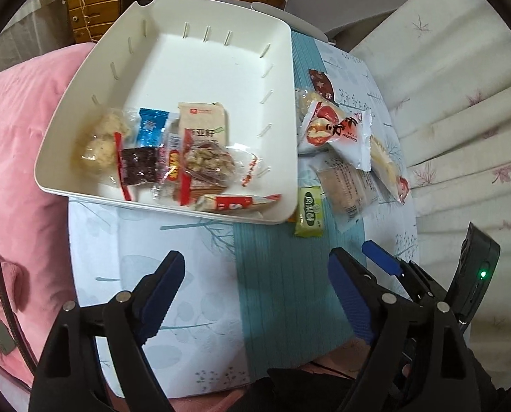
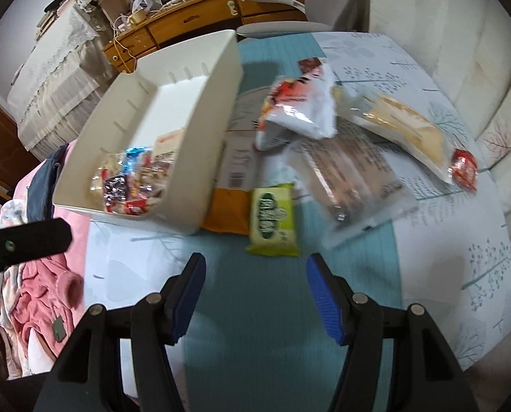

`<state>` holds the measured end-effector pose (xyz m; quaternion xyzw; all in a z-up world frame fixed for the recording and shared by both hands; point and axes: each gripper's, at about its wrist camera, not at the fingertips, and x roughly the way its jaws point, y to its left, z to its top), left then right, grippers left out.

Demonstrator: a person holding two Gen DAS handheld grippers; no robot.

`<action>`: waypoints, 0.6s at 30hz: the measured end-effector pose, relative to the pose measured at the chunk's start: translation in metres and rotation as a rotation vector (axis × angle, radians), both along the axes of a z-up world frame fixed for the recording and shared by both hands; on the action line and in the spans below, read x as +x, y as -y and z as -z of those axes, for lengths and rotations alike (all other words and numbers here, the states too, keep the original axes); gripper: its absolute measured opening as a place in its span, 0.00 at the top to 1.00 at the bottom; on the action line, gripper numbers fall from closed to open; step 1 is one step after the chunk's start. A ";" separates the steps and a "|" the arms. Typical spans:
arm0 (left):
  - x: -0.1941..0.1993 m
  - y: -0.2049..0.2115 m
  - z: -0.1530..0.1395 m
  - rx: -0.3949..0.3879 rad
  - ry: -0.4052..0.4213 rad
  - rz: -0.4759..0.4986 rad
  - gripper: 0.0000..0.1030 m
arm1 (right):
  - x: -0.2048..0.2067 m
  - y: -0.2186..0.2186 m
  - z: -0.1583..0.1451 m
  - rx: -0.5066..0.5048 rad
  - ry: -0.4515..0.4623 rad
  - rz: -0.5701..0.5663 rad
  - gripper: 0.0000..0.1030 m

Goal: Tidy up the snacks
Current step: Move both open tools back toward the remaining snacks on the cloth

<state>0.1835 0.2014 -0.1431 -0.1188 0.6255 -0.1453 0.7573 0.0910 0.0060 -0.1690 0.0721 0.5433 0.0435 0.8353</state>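
A white plastic bin sits on the small table and holds several wrapped snacks at its near end; it also shows in the right wrist view. Right of the bin lie loose snacks: a green packet, a clear wrapped bar, a white and red packet and a yellow pastry packet. My left gripper is open and empty above the table's near part. My right gripper is open and empty just short of the green packet.
The table has a leaf-print cloth with a teal stripe. A pink blanket lies on the left, a quilted white cover on the right. A wooden desk stands behind. An orange packet lies partly under the bin.
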 end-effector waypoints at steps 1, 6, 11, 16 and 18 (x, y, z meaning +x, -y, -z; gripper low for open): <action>-0.001 0.003 0.000 0.001 -0.006 -0.006 0.18 | -0.001 0.006 0.000 -0.002 -0.002 -0.003 0.38; -0.004 0.032 0.001 0.025 -0.038 -0.019 0.17 | -0.003 0.033 -0.004 -0.012 0.008 -0.026 0.28; -0.008 0.066 -0.001 0.049 -0.047 -0.026 0.15 | -0.001 0.070 -0.008 -0.018 0.010 -0.034 0.28; -0.009 0.098 -0.003 0.061 -0.047 -0.037 0.12 | 0.002 0.107 -0.009 -0.017 0.011 -0.026 0.28; -0.009 0.109 -0.002 0.064 -0.051 -0.043 0.12 | 0.003 0.124 -0.011 -0.022 0.016 -0.023 0.28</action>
